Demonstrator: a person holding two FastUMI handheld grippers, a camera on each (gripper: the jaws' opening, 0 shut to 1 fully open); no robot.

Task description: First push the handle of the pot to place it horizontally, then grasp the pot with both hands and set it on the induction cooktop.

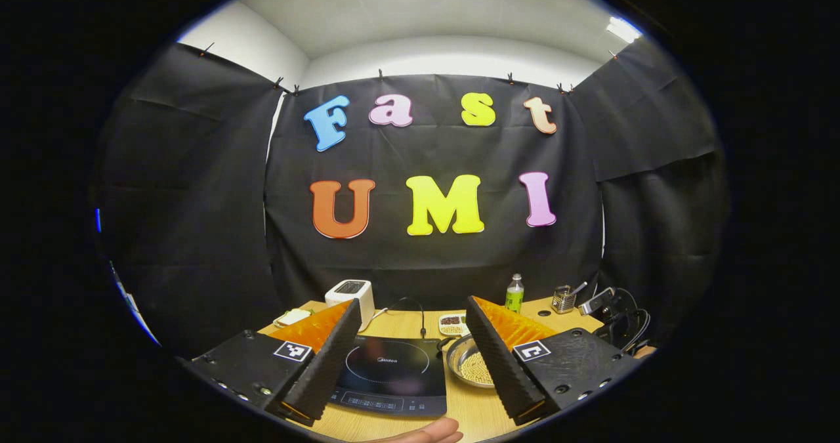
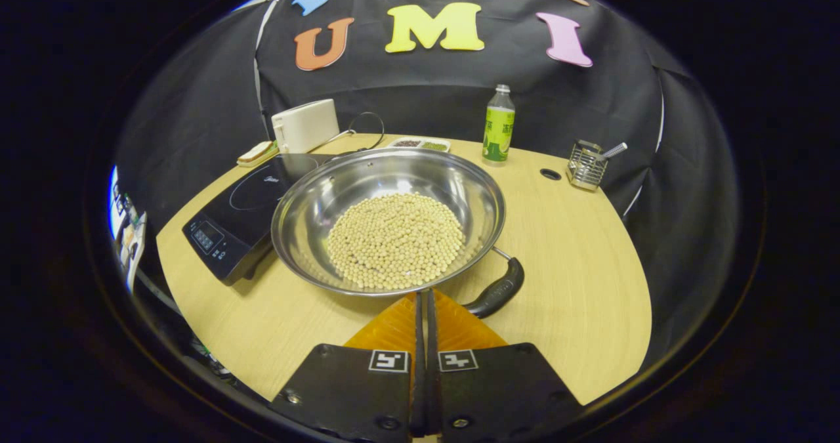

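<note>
Pale wooden tabletop (image 2: 577, 285) with a curved front edge, backed by black cloth walls.

From the right gripper view: wide, shallow stainless-steel pot (image 2: 315, 187) near the table's middle, its floor covered by a heap of small round cream-coloured beans (image 2: 396, 238). Short black handle (image 2: 497, 290) jutting from the pot's near rim, angled toward the lower right, lying just beside the right gripper (image 2: 424, 298). That gripper's fingers pressed together with nothing between them, tips just at the pot's near rim; contact with the rim cannot be told. Flat black induction cooktop (image 2: 230, 223) immediately left of the pot, the pot's rim overlapping its right edge in this view. Farther back: white boxy toaster (image 2: 305, 125), slice of bread on a small plate (image 2: 256, 152), shallow white tray of dark and green grains (image 2: 420, 144), clear bottle with a green label (image 2: 499, 128), wire-mesh utensil holder (image 2: 586, 165), round cable hole (image 2: 550, 174) in the table.

From the left gripper view: left gripper (image 1: 413, 312) held higher and farther back, fingers spread wide and empty, framing the cooktop (image 1: 390, 371) between them. Pot (image 1: 462, 364) partly hidden behind the right-hand finger, beans showing inside. Fingertip of a hand (image 1: 426, 433) at the bottom edge. Tangle of black cables and a small device (image 1: 613, 312) at the table's far right.
</note>
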